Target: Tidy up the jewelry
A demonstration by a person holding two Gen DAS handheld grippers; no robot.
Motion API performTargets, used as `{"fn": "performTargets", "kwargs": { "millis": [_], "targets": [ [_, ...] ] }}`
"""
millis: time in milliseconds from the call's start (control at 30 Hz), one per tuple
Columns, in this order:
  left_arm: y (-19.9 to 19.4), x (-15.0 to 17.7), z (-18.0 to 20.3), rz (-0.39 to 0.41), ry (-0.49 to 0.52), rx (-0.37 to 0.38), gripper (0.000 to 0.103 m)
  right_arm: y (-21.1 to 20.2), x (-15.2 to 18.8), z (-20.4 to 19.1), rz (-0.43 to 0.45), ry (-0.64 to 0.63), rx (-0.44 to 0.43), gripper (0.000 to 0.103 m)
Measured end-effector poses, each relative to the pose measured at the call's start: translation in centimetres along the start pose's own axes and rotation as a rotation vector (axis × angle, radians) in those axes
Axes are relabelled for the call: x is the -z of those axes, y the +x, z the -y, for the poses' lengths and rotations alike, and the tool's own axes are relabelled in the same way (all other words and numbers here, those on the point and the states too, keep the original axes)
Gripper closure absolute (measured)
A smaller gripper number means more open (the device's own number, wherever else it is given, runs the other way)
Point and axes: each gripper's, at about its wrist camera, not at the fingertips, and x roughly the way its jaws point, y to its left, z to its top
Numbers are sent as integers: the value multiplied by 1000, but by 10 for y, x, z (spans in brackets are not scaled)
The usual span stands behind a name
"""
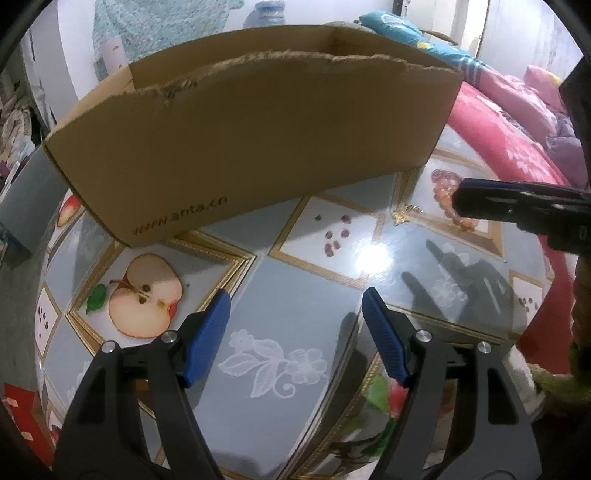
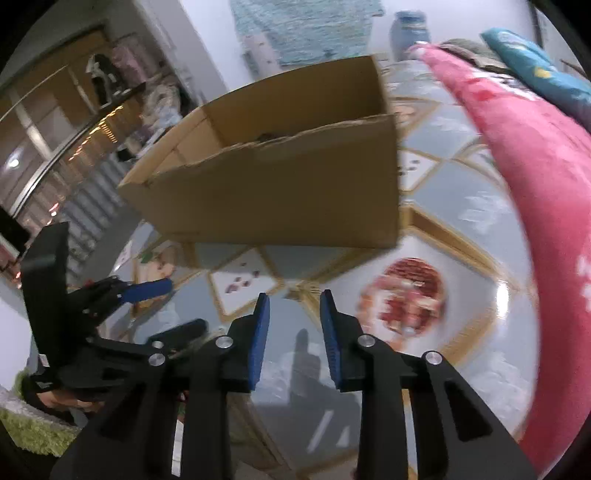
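Observation:
An open cardboard box [image 1: 258, 147] with a torn front rim stands on a table [image 1: 295, 325] covered in a fruit-print cloth. In the right wrist view the box [image 2: 277, 192] shows something small and dark inside, too small to name. A little gold glint [image 1: 406, 213] lies on the cloth right of the box, and what it is cannot be told. My left gripper [image 1: 295, 295] hovers open over bare cloth in front of the box, holding nothing. My right gripper [image 2: 294, 297] is open by a narrow gap with nothing between its blue pads, and the gold glint [image 2: 303, 286] sits just ahead of it.
A red and pink quilt [image 2: 546, 192] lies bunched along the table's right side. A blue bottle [image 1: 267, 13] stands behind the box. The right gripper [image 1: 460, 201] shows at the right edge and the left gripper [image 2: 181, 306] at the lower left. Green fuzzy fabric [image 2: 33, 432] lies near the front edge.

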Motion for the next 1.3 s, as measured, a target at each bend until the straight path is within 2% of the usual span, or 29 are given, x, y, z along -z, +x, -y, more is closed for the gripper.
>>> {"fn": "performTargets", "kwargs": {
  "millis": [133,467,733,967,1033,1167,1300],
  "targets": [
    [4,3,-6,-18,-19,-4,33,17,-4,-6,-16,-25,0,81],
    [5,3,-6,-9,10,-6,28,46,-8,-4,-71,-11,7,84],
    [7,4,-4,-7,21,0,27,57,-6,-19,-98,-15,-79,84],
    [6,5,-5,-7,23,2,25,70,1,-30,-140,31,-218,84],
    [6,6,-5,-6,25,2,25,70,2,-31,-147,35,-229,84],
    [5,8,-6,-7,26,3,24,55,2,-24,-120,44,-201,84],
    [5,8,-6,-6,27,3,23,36,1,-4,-73,46,-77,84]
  ]
}}
